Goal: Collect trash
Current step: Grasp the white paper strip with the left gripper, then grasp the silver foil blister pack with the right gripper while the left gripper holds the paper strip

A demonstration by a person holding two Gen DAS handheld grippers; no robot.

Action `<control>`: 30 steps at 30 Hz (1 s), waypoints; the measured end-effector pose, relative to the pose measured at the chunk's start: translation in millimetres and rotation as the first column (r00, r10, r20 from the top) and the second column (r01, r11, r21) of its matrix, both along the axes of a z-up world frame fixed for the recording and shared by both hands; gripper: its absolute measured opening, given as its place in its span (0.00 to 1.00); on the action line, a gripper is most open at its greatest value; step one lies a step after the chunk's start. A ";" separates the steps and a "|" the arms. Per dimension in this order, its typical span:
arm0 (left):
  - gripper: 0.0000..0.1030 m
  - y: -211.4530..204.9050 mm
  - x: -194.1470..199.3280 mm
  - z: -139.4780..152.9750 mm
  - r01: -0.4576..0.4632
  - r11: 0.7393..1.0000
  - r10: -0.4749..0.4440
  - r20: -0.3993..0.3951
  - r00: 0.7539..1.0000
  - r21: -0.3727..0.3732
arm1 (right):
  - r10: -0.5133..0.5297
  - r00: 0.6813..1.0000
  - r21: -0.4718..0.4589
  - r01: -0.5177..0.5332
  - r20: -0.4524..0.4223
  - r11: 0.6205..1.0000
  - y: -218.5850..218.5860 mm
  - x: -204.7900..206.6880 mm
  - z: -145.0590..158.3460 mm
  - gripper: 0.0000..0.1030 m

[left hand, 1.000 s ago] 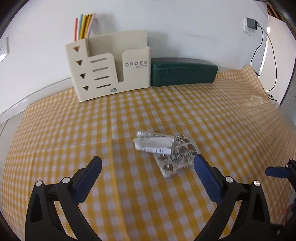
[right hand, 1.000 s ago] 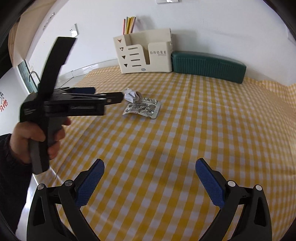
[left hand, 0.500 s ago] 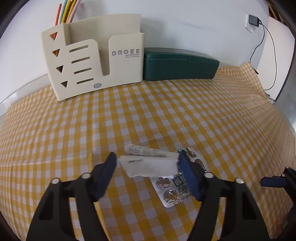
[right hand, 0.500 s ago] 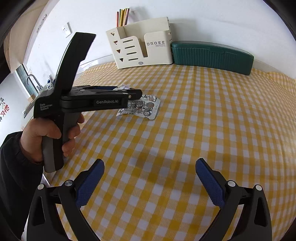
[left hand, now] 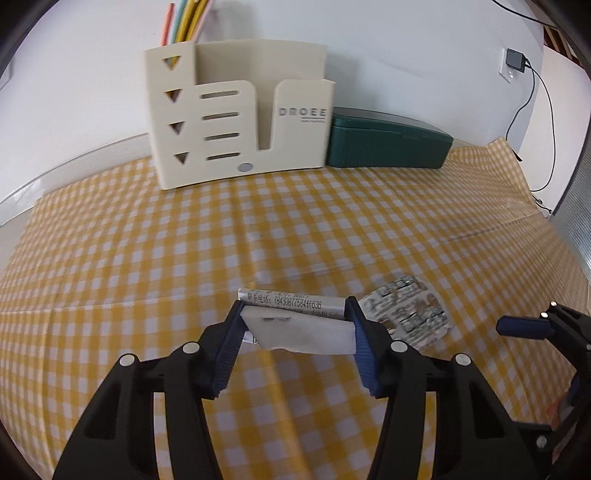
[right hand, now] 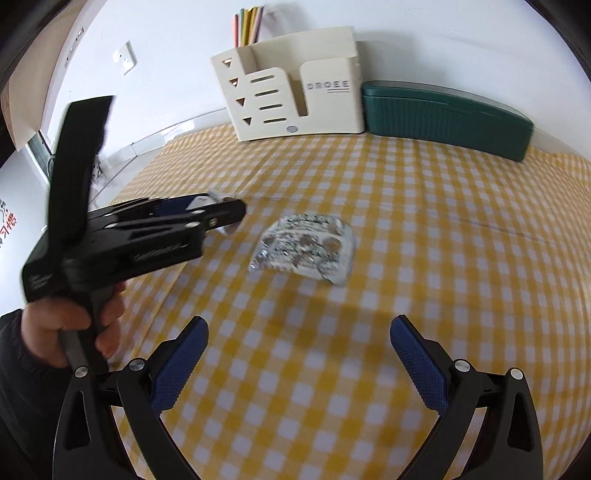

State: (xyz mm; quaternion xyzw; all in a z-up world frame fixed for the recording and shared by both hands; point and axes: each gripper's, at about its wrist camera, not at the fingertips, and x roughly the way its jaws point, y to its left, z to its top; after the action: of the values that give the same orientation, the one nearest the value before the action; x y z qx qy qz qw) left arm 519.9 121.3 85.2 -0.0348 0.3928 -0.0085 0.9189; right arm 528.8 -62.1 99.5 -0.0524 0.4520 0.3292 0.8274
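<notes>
The left gripper [left hand: 293, 325] has just been closing, and now its two blue pads squeeze a folded white paper scrap [left hand: 299, 330] from both sides. Black print runs along the far edge of the paper. The paper sits right between the fingertips, above the yellow checked tablecloth [left hand: 258, 229].

Just to the right of the left gripper, a little farther away, a silver pill sheet [left hand: 406, 314] lies flat on the cloth. It is empty-looking and crinkled.

The right gripper [right hand: 299, 354] is wide open with nothing between its pads. The pill sheet [right hand: 304, 251] lies straight ahead of it, not touching it. To its left, a hand [right hand: 70, 328] in a dark sleeve holds the left gripper's handle.

Far ahead, by the white wall, stands a cream desk organizer [left hand: 240, 122] with colored sticks [left hand: 184, 22] in it. A dark green box [left hand: 388, 142] sits right beside it.
</notes>
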 end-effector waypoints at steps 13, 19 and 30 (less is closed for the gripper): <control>0.52 43.1 -26.5 9.6 -0.053 0.998 0.052 0.017 0.998 0.020 | -0.006 0.998 -0.135 0.014 0.058 0.991 49.1 25.3 -16.1 0.93; 0.52 43.2 -34.6 12.2 -0.046 0.998 0.045 0.033 0.998 0.037 | 0.003 0.995 -0.150 0.012 0.100 0.989 51.4 24.1 -15.4 0.71; 0.52 35.3 -65.8 12.6 -0.018 0.999 0.016 0.052 0.998 0.044 | 0.037 0.997 -0.132 -0.027 0.074 0.991 29.5 8.6 -5.3 0.45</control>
State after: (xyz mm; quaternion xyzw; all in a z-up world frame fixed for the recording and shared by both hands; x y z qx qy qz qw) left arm 454.1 156.6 97.8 -0.0175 0.3685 0.0072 0.9294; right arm 537.4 -32.6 94.2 -0.1263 0.4396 0.3100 0.8335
